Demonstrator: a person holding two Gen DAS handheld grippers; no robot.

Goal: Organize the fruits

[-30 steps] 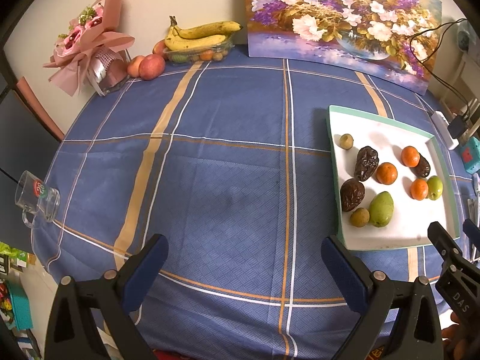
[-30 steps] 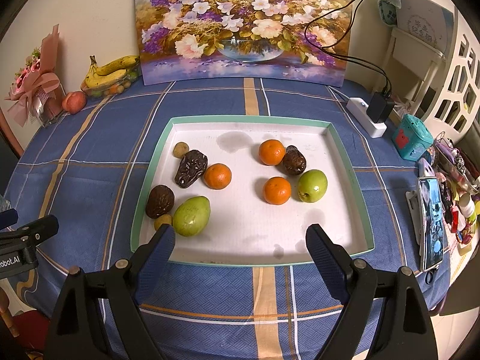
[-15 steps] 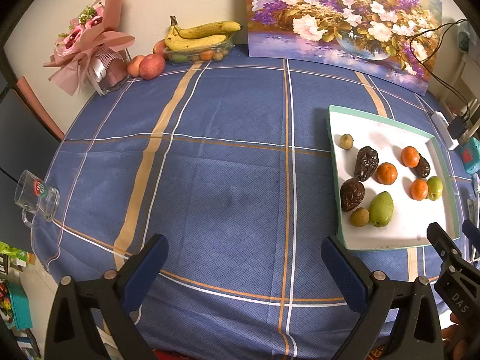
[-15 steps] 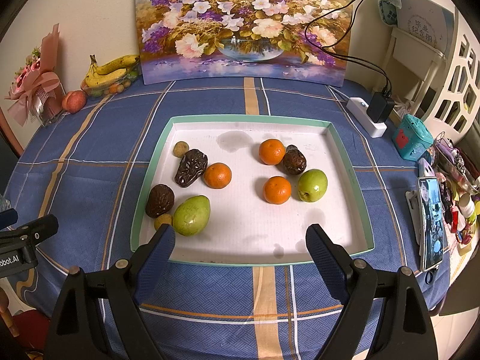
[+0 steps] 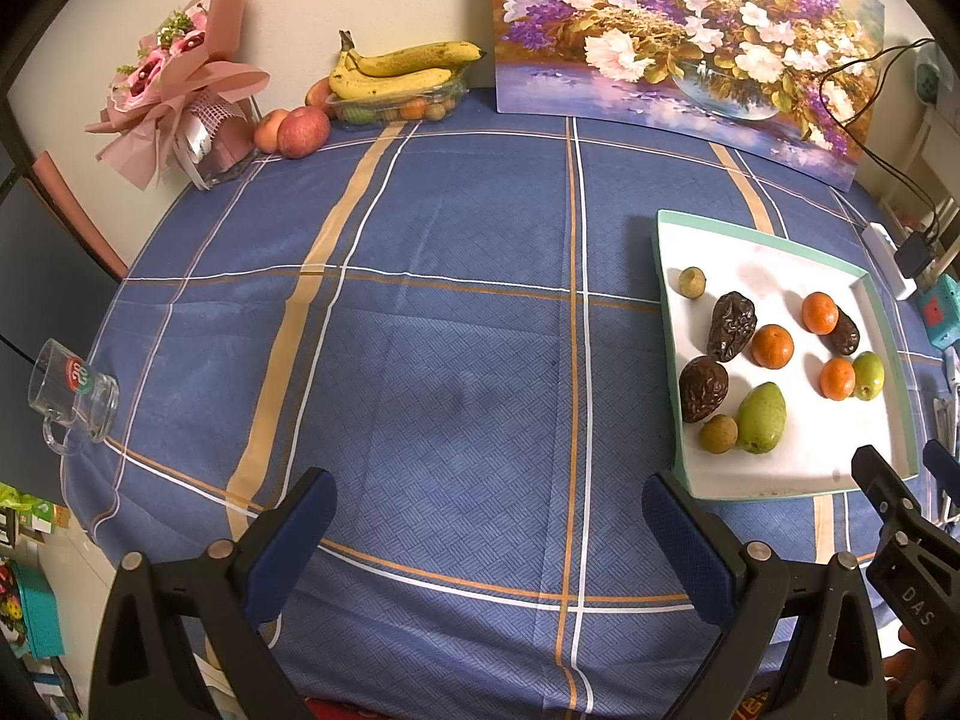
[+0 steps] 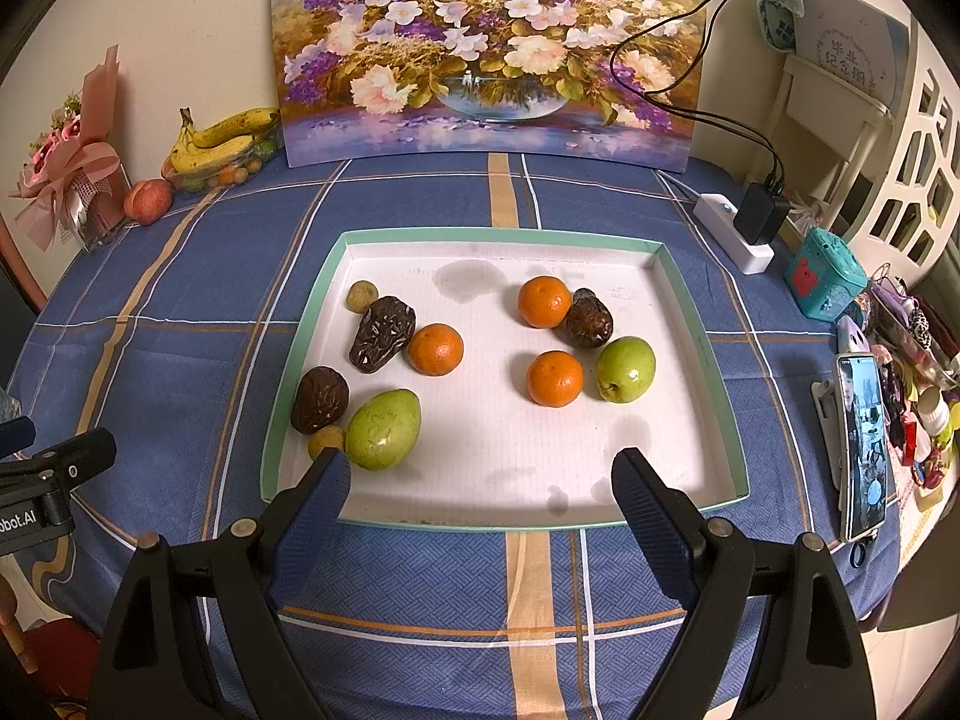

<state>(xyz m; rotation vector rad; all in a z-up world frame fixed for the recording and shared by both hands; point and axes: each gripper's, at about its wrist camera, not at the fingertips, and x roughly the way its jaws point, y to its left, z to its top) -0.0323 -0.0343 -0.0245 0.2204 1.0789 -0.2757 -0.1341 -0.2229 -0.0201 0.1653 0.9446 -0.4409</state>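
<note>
Nothing moved, both tongs (image 5: 486,510) (image 6: 480,489) still open, tray (image 6: 690,300) holding 3 oranges

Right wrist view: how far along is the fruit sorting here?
Barely begun. Done: nothing looks grouped; the three oranges sit scattered in the tray among dark wrinkled fruits and green ones. In hand: nothing; right tongs and left tongs are open and empty. Left: all the grouping.
</note>
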